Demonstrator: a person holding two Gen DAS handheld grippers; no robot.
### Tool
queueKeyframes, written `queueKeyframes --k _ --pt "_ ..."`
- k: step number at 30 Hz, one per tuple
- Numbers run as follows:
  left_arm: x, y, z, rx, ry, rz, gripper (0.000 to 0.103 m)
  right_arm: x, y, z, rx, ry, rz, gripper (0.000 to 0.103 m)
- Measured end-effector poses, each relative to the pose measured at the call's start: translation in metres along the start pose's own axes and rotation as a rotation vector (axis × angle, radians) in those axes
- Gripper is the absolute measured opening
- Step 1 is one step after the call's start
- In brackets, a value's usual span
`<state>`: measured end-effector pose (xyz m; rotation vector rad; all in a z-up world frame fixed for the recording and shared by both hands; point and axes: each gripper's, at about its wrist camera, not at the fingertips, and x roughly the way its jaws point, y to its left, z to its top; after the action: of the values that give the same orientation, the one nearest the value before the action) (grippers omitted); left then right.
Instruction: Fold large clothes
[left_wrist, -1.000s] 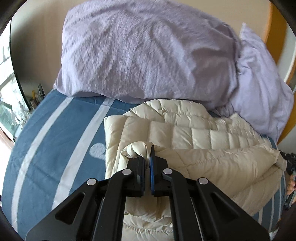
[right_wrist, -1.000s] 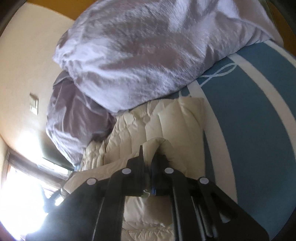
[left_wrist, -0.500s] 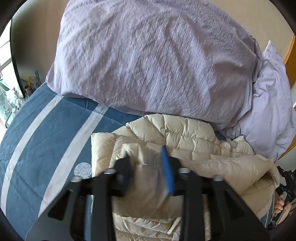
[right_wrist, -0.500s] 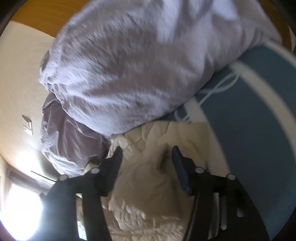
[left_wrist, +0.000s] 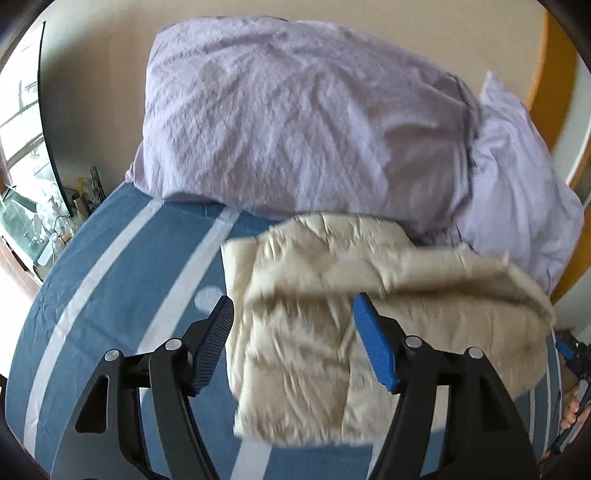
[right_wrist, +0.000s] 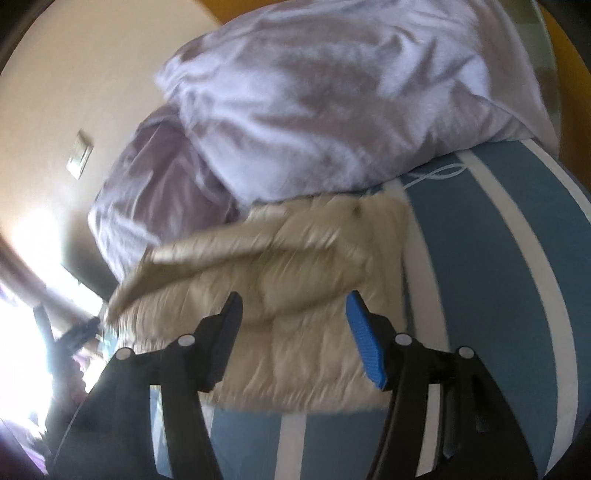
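A cream quilted puffer jacket (left_wrist: 314, 325) lies folded on the blue bed cover with white stripes (left_wrist: 122, 280), blurred by motion. My left gripper (left_wrist: 293, 325) hovers above its near left part with the jaws still opening and nothing pressed between the blue pads. In the right wrist view the same jacket (right_wrist: 295, 295) lies below my right gripper (right_wrist: 293, 314), whose jaws stand apart and grip nothing. The right gripper and a hand show at the far right edge (left_wrist: 569, 373) of the left wrist view.
A big lilac pillow (left_wrist: 295, 122) and a second one (left_wrist: 517, 184) lean against the beige wall right behind the jacket. A white cord (right_wrist: 436, 173) lies on the bed cover. Bottles and clutter (left_wrist: 48, 218) stand by the window at the left.
Both grippers were shut on folds of the jacket a second ago; both have opened, let the cloth go and pulled back and up. The jacket has dropped flat on the bed.
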<state>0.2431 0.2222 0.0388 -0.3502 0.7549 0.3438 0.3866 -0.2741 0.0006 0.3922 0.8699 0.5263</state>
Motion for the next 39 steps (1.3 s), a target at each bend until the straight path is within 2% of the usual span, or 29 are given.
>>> queueKeyframes --k 5,9,16,21,31,34,36,39 --pt "-0.001 -0.017 -0.029 0.053 0.037 -0.024 0.068 0.008 0.028 -0.023 -0.112 0.032 -0.024 0.059" --pt "0.003 -0.028 -0.042 0.079 0.055 -0.039 0.068 0.02 0.04 -0.027 -0.152 0.041 -0.041 0.059" --pt "0.025 -0.049 -0.055 0.15 0.058 -0.01 0.069 0.046 0.051 -0.034 -0.255 0.041 -0.108 0.055" --pt "0.046 -0.06 -0.053 0.165 0.053 0.01 0.069 0.066 0.055 -0.033 -0.306 0.037 -0.149 0.046" --pt "0.076 -0.063 -0.024 0.112 -0.002 0.036 0.069 0.082 0.051 0.01 -0.264 -0.103 -0.224 0.046" --pt "0.08 -0.062 -0.014 0.099 -0.029 0.054 0.072 0.084 0.05 0.019 -0.246 -0.133 -0.233 0.051" --pt "0.082 -0.06 -0.01 0.095 -0.046 0.072 0.073 0.086 0.049 0.024 -0.237 -0.147 -0.243 0.059" --pt "0.086 -0.057 -0.008 0.088 -0.045 0.088 0.074 0.092 0.046 0.026 -0.241 -0.154 -0.281 0.066"
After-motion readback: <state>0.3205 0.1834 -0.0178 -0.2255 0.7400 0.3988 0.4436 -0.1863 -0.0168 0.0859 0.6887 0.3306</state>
